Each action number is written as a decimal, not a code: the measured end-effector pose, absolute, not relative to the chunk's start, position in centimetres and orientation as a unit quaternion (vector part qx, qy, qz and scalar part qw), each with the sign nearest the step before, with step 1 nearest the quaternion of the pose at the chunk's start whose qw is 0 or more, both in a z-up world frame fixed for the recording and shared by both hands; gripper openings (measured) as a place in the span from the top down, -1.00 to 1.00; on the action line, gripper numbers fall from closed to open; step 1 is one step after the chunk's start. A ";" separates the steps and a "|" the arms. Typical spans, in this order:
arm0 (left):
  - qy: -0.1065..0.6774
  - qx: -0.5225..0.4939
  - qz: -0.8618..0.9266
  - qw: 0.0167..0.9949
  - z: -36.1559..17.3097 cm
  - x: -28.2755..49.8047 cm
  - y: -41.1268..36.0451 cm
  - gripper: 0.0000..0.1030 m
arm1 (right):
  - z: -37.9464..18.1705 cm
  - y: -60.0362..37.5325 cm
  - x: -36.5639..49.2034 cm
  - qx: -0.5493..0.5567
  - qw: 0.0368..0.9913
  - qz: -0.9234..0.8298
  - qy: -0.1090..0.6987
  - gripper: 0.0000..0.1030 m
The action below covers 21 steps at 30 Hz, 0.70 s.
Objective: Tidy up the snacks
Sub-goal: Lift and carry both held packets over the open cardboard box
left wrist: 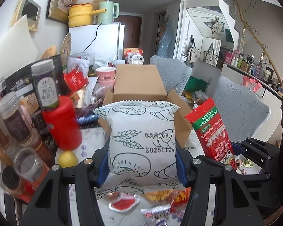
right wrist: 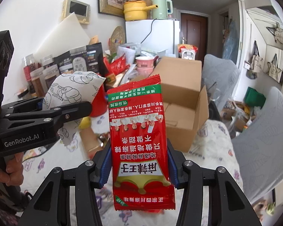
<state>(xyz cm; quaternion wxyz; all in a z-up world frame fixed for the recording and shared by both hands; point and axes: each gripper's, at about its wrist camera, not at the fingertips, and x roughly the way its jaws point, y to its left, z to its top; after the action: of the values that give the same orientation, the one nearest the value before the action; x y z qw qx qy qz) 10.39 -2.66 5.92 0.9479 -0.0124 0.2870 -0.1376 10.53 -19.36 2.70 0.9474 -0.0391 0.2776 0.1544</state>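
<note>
Snacks: a white bread packet (left wrist: 141, 141) is clamped upright in the left gripper (left wrist: 142, 165), and a red spicy-strip packet (right wrist: 139, 146) in the right gripper (right wrist: 139, 169), both above a floral tablecloth (right wrist: 213, 143). Left, jars (left wrist: 13, 120) crowd the wall; centre, an open cardboard box (right wrist: 181, 101), white fridge (right wrist: 166, 33) behind; right, 2 grey chairs (left wrist: 241, 111).

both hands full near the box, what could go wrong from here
The left gripper and right gripper each pinch a packet close together, so the white bread packet and red spicy-strip packet may collide over the cardboard box. Its raised flap could snag either. The red bottle nearby might get knocked.
</note>
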 end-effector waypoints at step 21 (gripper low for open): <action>0.273 -0.013 -0.127 0.954 7.7 24.9 -4.9 -0.10 | 5.6 -21.2 24.0 -0.050 0.955 0.128 0.262 0.04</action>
<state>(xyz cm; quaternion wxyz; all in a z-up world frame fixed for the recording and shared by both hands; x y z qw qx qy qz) 24.90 -4.85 7.75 0.9536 -0.0130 0.2727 -0.1268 23.98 -21.24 5.56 0.9552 -0.0497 0.2621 0.1282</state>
